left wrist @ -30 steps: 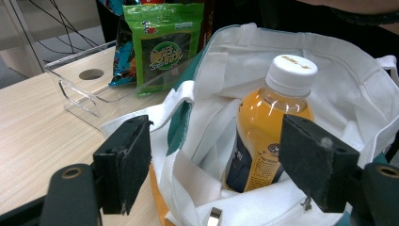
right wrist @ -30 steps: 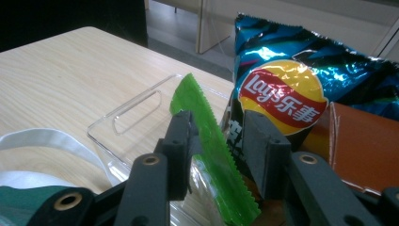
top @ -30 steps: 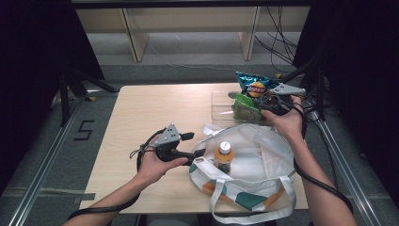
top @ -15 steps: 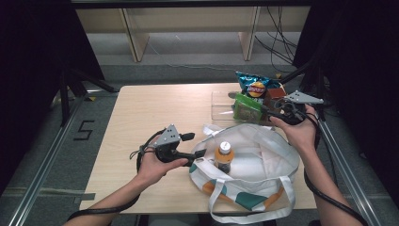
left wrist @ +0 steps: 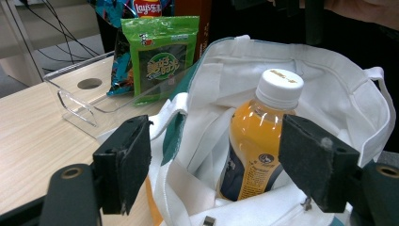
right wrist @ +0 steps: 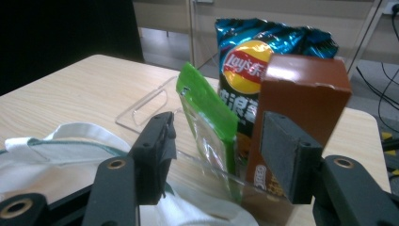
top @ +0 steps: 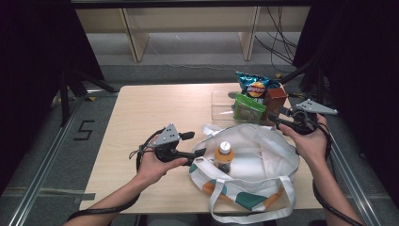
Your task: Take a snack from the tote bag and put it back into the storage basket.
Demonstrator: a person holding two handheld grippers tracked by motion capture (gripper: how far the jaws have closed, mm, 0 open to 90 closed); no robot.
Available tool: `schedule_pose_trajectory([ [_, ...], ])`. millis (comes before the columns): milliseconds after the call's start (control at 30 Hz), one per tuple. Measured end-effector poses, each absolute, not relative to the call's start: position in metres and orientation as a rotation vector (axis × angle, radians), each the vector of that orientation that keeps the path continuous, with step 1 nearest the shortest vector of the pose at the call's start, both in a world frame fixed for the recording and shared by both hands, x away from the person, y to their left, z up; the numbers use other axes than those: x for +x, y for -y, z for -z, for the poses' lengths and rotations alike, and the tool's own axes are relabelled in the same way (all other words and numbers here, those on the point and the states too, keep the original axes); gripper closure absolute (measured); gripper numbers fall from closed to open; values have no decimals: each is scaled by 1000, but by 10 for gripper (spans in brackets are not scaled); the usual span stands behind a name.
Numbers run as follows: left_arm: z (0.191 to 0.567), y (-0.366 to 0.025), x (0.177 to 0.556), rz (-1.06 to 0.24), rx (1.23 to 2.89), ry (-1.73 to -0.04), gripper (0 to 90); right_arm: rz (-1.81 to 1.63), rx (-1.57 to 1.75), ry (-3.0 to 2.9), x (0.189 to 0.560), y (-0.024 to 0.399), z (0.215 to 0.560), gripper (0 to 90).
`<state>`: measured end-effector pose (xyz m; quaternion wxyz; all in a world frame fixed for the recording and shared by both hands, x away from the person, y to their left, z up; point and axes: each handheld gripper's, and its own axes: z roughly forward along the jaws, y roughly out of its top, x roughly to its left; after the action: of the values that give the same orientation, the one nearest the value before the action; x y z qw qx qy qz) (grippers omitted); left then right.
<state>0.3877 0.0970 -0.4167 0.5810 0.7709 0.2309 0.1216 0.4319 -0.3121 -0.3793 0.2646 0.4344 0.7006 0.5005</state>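
Observation:
A white tote bag (top: 263, 160) with green and orange patches lies open on the table's near right. An orange juice bottle (top: 224, 154) with a white cap stands inside it. My left gripper (top: 200, 153) sits at the bag's left rim, open wide, with rim cloth (left wrist: 188, 122) and the bottle (left wrist: 259, 136) between its jaws. My right gripper (top: 278, 120) is open beside a clear tray (top: 221, 101); its jaws have just been opening, and no pad touches anything. A green snack pack (right wrist: 207, 113), a chips bag (right wrist: 249, 56) and a brown box (right wrist: 301, 94) stand in the tray just beyond them.
The light wooden table (top: 160, 108) has bare room on its left and far side. The tray's empty half with a round hole (left wrist: 89, 84) lies left of the snacks. Dark stands and cables surround the table, and its right edge runs close by my right hand.
My right gripper has drawn back from the snacks toward the right and the near side, with its jaws wider apart. The left gripper, bag and bottle have stayed put.

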Motion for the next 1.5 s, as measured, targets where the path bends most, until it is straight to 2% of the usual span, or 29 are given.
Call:
schedule_pose_trajectory([
  [1000,408,-86,374,-260,1781,-499,270,-1355,1268,-1795,385,346,394,437],
  [1500,412,-55,376,-201,1828,-434,379,-1351,1295,-1779,380,350,394,432],
])
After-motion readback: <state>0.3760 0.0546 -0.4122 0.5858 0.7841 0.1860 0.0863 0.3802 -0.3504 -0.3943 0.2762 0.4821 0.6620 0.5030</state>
